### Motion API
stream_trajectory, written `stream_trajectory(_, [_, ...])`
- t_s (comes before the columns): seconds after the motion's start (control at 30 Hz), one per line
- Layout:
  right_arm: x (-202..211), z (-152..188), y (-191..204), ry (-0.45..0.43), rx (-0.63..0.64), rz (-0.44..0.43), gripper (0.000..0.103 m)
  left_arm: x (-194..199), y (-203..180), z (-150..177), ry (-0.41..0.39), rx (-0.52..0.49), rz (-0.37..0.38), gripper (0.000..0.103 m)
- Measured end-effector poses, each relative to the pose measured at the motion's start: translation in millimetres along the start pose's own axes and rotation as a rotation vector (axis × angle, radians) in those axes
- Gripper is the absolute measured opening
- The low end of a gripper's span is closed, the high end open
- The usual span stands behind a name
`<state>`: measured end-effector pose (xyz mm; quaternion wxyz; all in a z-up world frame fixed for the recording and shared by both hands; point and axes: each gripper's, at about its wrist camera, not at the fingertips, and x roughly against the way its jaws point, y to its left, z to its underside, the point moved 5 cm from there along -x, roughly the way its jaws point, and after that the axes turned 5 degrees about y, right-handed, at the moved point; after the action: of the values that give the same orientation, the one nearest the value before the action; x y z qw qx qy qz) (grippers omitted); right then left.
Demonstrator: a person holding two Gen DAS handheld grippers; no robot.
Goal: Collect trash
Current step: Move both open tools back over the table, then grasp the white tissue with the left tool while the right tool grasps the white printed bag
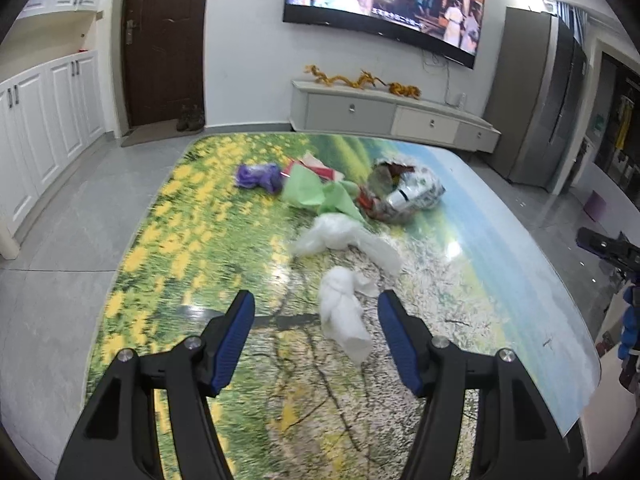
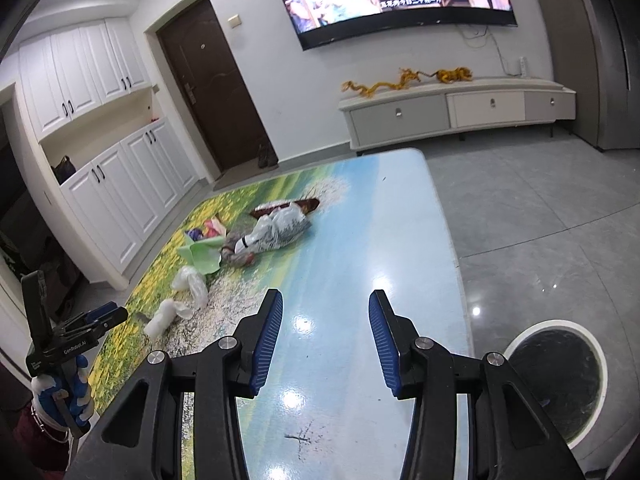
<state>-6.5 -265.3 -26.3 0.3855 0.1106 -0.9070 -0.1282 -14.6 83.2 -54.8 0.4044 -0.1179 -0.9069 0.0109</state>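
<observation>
Trash lies on the landscape-print table. A crumpled white tissue lies nearest, between and just beyond the tips of my left gripper, which is open and empty above the table. Further off are a clear plastic bag, green paper, a purple wad and a silver printed wrapper. My right gripper is open and empty over the table's bare blue part. The right wrist view shows the tissue, the wrapper and the left gripper at far left.
A round white-rimmed bin with a black liner stands on the floor right of the table. A TV stand, white cabinets, a dark door and grey floor tiles surround the table.
</observation>
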Motion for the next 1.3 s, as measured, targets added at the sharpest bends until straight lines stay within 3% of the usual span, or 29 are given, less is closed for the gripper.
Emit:
stream_trajectory(0.37, [-52.7,-15.7,12.9,0.085,0.039,-0.029,0.045,-52.6,-9.8,-7.1,0.081,-0.020,0.038,0.058])
stream_trajectory(0.63, [-101.9,-41.0,39.1,0.121,0.088,-0.079,0.045,-73.9,-4.3,-5.3,0.130,-0.008,0.071,0.025])
stream_trajectory(0.73, [-121.3,-54.7,49.5,0.124,0.101,-0.090,0.047,-73.9,0.3,-8.2,0.119,0.008,0.082,0.024])
stream_trajectory(1.03, [-176.4,-89.2,71.7,0.120,0.124,-0.087,0.073,-76.1,5.1,-8.7,0.125,0.037,0.115,0.024])
stream_trajectory(1.3, [-215.6,-92.3,64.9,0.175,0.150,-0.027,0.076,-74.7,5.5,-7.5,0.124,0.044,0.128,0.024])
